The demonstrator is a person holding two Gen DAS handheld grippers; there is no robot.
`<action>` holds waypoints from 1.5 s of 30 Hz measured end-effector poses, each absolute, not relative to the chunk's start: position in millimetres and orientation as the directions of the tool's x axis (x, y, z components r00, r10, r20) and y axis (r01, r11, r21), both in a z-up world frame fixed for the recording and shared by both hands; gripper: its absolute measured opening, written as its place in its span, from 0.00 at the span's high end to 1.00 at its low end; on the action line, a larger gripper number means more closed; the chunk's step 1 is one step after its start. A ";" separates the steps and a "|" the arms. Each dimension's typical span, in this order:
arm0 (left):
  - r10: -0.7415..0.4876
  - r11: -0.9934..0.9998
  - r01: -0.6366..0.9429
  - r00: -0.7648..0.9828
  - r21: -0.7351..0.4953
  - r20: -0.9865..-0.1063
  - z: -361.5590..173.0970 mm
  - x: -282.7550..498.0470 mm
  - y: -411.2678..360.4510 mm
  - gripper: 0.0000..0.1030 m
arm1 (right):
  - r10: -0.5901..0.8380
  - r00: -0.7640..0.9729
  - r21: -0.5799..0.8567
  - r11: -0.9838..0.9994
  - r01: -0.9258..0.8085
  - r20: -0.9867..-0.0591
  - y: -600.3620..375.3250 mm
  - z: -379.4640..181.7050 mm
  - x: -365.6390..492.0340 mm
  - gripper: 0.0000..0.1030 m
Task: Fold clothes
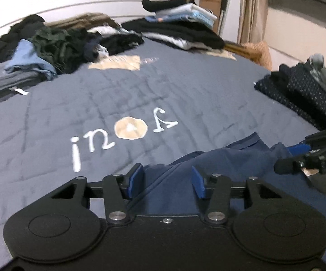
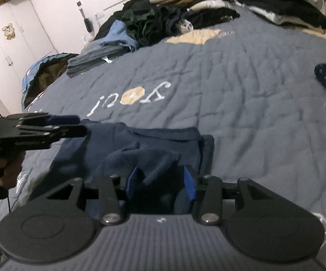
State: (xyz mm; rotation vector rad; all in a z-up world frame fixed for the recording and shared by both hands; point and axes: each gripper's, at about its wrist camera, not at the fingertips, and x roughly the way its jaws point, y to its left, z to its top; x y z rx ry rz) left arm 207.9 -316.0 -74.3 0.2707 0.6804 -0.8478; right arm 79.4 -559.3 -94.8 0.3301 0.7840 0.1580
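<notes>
A navy garment (image 1: 219, 158) lies crumpled on the grey-blue quilt (image 1: 140, 94) near its front edge. My left gripper (image 1: 167, 180) is open just above it, its blue pads (image 1: 135, 180) wide apart with the cloth and a seam lying between them. My right gripper (image 2: 161, 183) is open too, with a raised bunch of the same garment (image 2: 144, 142) filling the gap between its pads (image 2: 190, 185). Each gripper shows in the other's view: the right gripper (image 1: 291, 158) at the garment's right end, the left gripper (image 2: 72, 126) at its left end, held by a hand (image 2: 9, 169).
Unfolded dark and blue clothes (image 1: 50, 43) are heaped at the far left of the bed. Folded stacks (image 1: 185, 27) sit at the far edge. A dark dotted garment (image 1: 302, 94) lies at the right. White wardrobe doors (image 2: 9, 33) stand beyond the bed's left side.
</notes>
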 end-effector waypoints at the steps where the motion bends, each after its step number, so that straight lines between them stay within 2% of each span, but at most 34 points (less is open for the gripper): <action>1: -0.594 0.634 0.773 0.463 -0.029 -0.658 -76.8 208.9 -320.5 0.55 | 0.265 0.696 0.357 0.934 -0.014 -0.667 -560.4 -97.0 79.9 0.59; 2: -0.589 0.626 0.779 0.456 -0.020 -0.668 -79.6 209.9 -323.3 0.63 | 0.270 0.695 0.365 0.931 -0.012 -0.667 -561.2 -99.1 80.2 0.65; 3: -0.583 0.619 0.786 0.448 -0.013 -0.678 -82.5 210.9 -325.6 0.77 | 0.279 0.693 0.373 0.928 -0.015 -0.665 -561.5 -100.9 80.2 0.69; 4: -0.576 0.611 0.792 0.440 -0.005 -0.689 -85.4 212.0 -328.0 0.84 | 0.282 0.692 0.376 0.927 -0.017 -0.665 -561.7 -102.1 80.0 0.76; 5: -0.570 0.602 0.798 0.431 0.002 -0.699 -88.4 213.0 -330.3 0.85 | 0.281 0.693 0.378 0.926 -0.014 -0.664 -562.4 -102.1 79.7 0.83; 7: -0.592 0.613 0.789 0.423 -0.043 -0.687 -87.3 218.1 -325.2 0.88 | 0.287 0.703 0.402 0.916 -0.001 -0.651 -566.6 -100.0 77.6 0.87; 9: -0.625 0.631 0.769 0.427 -0.100 -0.654 -82.4 221.3 -317.5 0.88 | 0.286 0.721 0.417 0.909 0.004 -0.631 -570.1 -95.1 73.8 0.89; 12: -0.627 0.631 0.769 0.427 -0.103 -0.652 -81.7 219.5 -319.3 0.88 | 0.285 0.740 0.425 0.905 0.001 -0.609 -573.2 -89.6 70.5 0.90; 14: -0.610 0.632 0.769 0.420 -0.093 -0.672 -83.3 218.9 -323.9 0.82 | 0.277 0.742 0.417 0.909 0.004 -0.611 -573.9 -90.3 70.8 0.89; 16: -0.596 0.630 0.773 0.422 -0.072 -0.683 -83.2 217.1 -328.3 0.62 | 0.281 0.697 0.405 0.914 0.015 -0.659 -571.2 -99.4 75.4 0.85; 18: -0.628 0.611 0.789 0.432 -0.066 -0.647 -78.8 213.1 -329.5 0.51 | 0.288 0.672 0.400 0.916 0.014 -0.682 -569.8 -105.6 77.1 0.83; 23: -0.663 0.536 0.842 0.370 -0.067 -0.651 -80.7 212.4 -355.4 0.50 | 0.307 0.681 0.427 0.904 0.010 -0.665 -575.1 -104.0 75.3 0.80; 25: -0.651 0.522 0.850 0.346 -0.068 -0.675 -88.3 216.0 -364.5 0.57 | 0.303 0.681 0.425 0.905 0.013 -0.667 -573.6 -107.1 74.1 0.80; 26: -0.646 0.517 0.853 0.333 -0.072 -0.687 -92.2 218.3 -368.4 0.75 | 0.302 0.681 0.422 0.906 0.012 -0.667 -573.6 -107.9 73.5 0.80; 27: -0.640 0.511 0.856 0.320 -0.076 -0.699 -96.2 220.5 -372.3 0.87 | 0.300 0.681 0.416 0.909 0.007 -0.668 -573.3 -108.2 72.9 0.80; 28: -0.634 0.505 0.859 0.307 -0.080 -0.710 -100.1 222.7 -376.3 0.92 | 0.298 0.681 0.410 0.912 0.004 -0.669 -572.9 -108.2 73.9 0.80; 30: -0.642 0.527 0.844 0.322 -0.096 -0.696 -99.6 227.0 -377.1 0.92 | 0.290 0.678 0.393 0.920 -0.002 -0.675 -572.4 -108.8 75.5 0.80; 34: -0.621 0.556 0.824 0.331 -0.103 -0.711 -96.2 223.5 -381.2 0.87 | 0.297 0.667 0.392 0.920 -0.009 -0.683 -576.4 -105.2 72.6 0.80; 38: -0.637 0.595 0.797 0.385 -0.107 -0.668 -66.5 202.9 -357.7 0.78 | 0.309 0.666 0.410 0.912 -0.005 -0.679 -583.7 -90.8 62.0 0.73; 40: -0.644 0.605 0.788 0.402 -0.112 -0.651 -50.4 180.6 -338.0 0.57 | 0.314 0.674 0.421 0.907 -0.005 -0.669 -586.4 -83.5 52.5 0.69; 42: -0.654 0.608 0.786 0.415 -0.112 -0.633 -36.0 151.4 -316.5 0.53 | 0.317 0.677 0.423 0.906 -0.008 -0.665 -584.4 -77.3 40.8 0.64; 45: -0.676 0.588 0.797 0.392 -0.136 -0.624 -31.8 105.3 -296.1 0.53 | 0.326 0.691 0.433 0.901 -0.021 -0.645 -575.9 -65.6 17.3 0.63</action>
